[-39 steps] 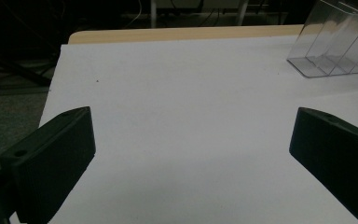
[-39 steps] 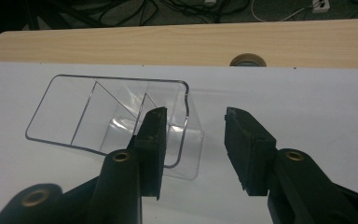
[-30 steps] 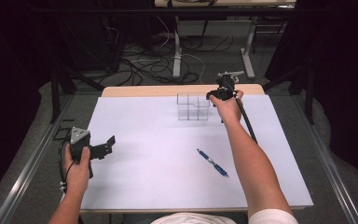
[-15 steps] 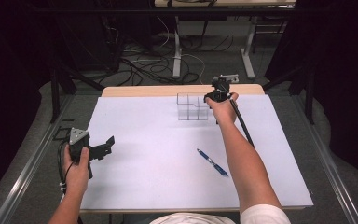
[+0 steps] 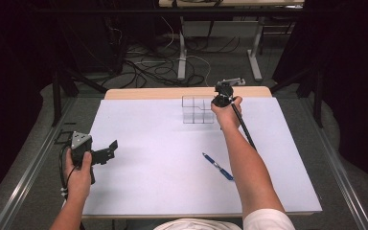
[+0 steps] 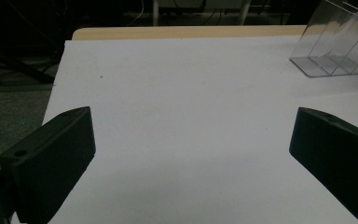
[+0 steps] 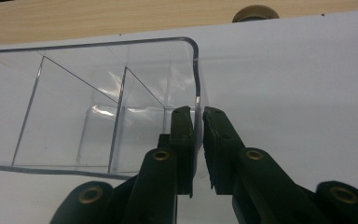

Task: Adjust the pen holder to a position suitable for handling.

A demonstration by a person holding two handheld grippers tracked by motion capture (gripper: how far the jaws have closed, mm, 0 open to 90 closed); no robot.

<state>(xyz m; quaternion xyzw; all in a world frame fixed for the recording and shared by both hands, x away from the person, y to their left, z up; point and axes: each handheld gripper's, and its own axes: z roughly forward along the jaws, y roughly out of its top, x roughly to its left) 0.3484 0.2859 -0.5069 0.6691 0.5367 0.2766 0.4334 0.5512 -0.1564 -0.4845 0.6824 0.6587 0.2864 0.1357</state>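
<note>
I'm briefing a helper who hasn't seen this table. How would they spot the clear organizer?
On the white table, look to the far edge. The clear organizer stands there with the right gripper pinching its wall; it is see-through with dividers, unlike the blue pen nearer the person.

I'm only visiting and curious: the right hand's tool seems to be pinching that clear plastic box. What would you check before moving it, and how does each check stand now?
1. Right gripper closed on the wall of the clear organizer: ok; its fingers have just been closing and sit either side of the wall.
2. Grip firm enough to lift: cannot tell; only a thin edge is pinched.
3. Organizer compartments empty, nothing to spill: ok.
4. Blue pen out of the way: ok, it lies apart, nearer the person.
5. Left gripper clear of the organizer: ok, open, hovering over the white sheet at the left side.
</note>
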